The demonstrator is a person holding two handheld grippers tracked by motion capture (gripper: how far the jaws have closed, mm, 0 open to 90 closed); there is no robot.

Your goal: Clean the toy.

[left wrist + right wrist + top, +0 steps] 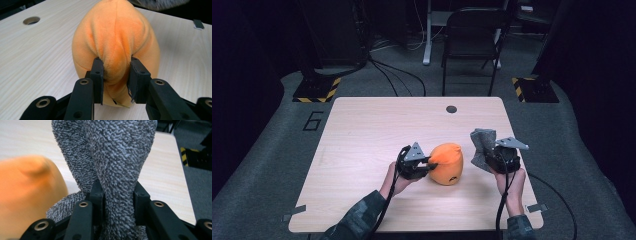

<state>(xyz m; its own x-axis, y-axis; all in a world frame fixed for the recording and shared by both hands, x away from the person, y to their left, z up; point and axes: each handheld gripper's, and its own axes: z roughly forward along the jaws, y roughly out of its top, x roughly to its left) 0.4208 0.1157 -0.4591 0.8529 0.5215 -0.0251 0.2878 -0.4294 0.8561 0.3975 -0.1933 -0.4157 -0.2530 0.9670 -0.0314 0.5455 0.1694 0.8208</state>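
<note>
An orange plush pouch is seen lying on the wooden surface, near its front middle. The left tool is clenched on a bunched fold at the pouch's left end, the plush squeezed between the two black jaws in the left gripper view. A grey towel is held just to the right of the pouch, apart from it, with the right tool clamped on a gathered pleat; the cloth rises upright from the jaws. The pouch's long axis is judged to run from the left tool toward the towel, so the towel would be brought leftward to meet the pouch's free end.
</note>
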